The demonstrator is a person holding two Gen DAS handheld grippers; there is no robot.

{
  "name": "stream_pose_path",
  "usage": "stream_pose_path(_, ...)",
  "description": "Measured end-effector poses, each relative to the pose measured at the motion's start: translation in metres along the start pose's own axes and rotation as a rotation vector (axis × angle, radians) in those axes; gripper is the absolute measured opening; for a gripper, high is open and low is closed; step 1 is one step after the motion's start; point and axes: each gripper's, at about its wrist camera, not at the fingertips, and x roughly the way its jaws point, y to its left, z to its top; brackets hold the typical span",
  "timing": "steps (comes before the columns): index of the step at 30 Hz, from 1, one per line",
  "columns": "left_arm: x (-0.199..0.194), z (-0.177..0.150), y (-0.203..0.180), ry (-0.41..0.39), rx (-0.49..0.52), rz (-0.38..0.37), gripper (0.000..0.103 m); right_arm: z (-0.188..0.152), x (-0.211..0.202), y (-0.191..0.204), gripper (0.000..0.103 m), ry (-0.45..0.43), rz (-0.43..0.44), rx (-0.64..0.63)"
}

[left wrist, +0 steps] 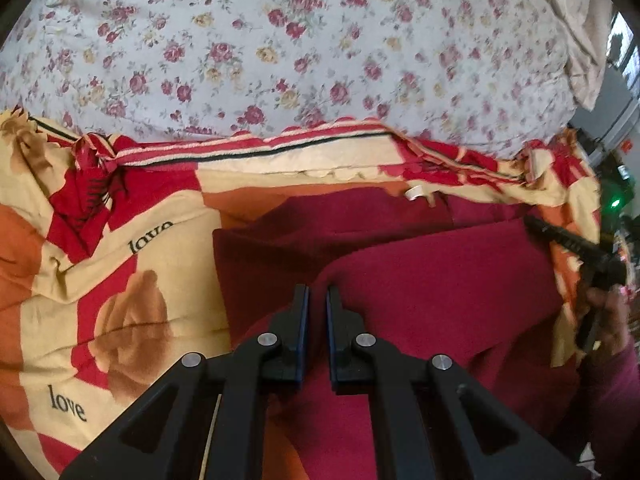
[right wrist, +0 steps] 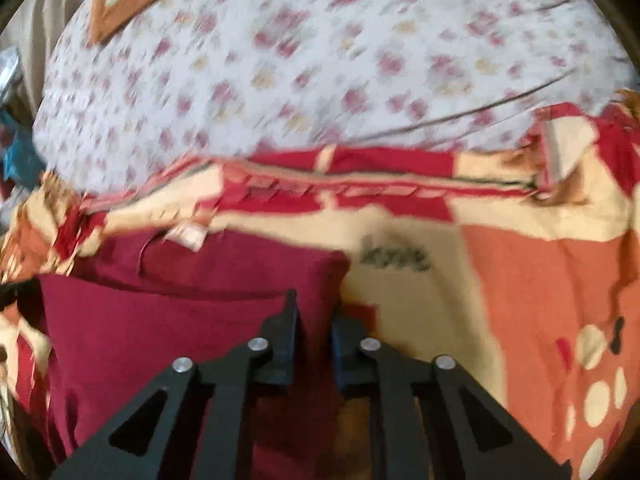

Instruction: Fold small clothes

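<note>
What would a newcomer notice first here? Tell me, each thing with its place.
The dark red garment stands out first, lying in the middle foreground on a bold red, orange and cream blanket printed with roses and the word "love". Behind them spreads a pale floral bedsheet. The left gripper pinches a fold of the garment; the right gripper sits at its right edge.

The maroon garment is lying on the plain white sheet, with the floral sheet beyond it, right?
Not quite. The left wrist view shows the maroon garment lying on a red, orange and cream blanket printed with roses and the word "love", not a plain white sheet. The floral sheet does lie beyond it.
</note>
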Motion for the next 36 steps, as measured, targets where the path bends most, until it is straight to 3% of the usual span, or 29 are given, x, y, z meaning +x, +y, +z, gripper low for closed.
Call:
stream_pose_path(4, 0.033, -0.002, 0.009, 0.072, -0.054, 0.038, 0.0, -0.004, 0.027, -0.008, 0.014, 0.073, -0.026, 0.018)
stream_pose_path(6, 0.033, -0.003, 0.011, 0.062, -0.074, 0.037, 0.0, -0.004, 0.021, -0.012, 0.023, 0.072, -0.028, 0.056)
stream_pose_path(8, 0.027, -0.003, 0.011, 0.048, -0.077, 0.039, 0.0, -0.003, 0.004, -0.016, 0.046, 0.05, -0.036, 0.076)
stream_pose_path(11, 0.01, -0.004, 0.013, 0.0, -0.088, 0.063, 0.008, -0.007, -0.014, -0.01, 0.047, 0.033, -0.029, 0.037)
stream_pose_path(15, -0.003, -0.018, 0.016, -0.048, -0.136, 0.038, 0.009, -0.037, -0.038, 0.027, 0.047, 0.077, 0.048, -0.145)
stream_pose_path(17, -0.002, -0.028, 0.013, -0.047, -0.142, 0.034, 0.009, -0.045, -0.035, 0.031, 0.047, 0.1, 0.049, -0.165)
stream_pose_path(19, 0.004, -0.04, 0.011, -0.043, -0.148, 0.05, 0.009, -0.064, -0.02, 0.034, 0.046, 0.141, -0.007, -0.217)
stream_pose_path(25, 0.005, -0.056, -0.002, -0.084, -0.12, 0.125, 0.009, -0.067, -0.032, 0.028, 0.048, 0.115, -0.047, -0.169)
stream_pose_path(27, -0.003, -0.059, -0.005, -0.096, -0.119, 0.121, 0.009, -0.072, -0.05, 0.02, 0.056, 0.114, 0.01, -0.118)
stream_pose_path(29, -0.01, -0.062, -0.008, -0.104, -0.121, 0.119, 0.009, -0.079, -0.059, 0.014, 0.07, 0.112, 0.058, -0.078)
stream_pose_path(36, -0.021, -0.073, -0.01, -0.109, -0.163, 0.112, 0.009, -0.089, -0.062, 0.015, 0.072, 0.108, 0.046, -0.044)
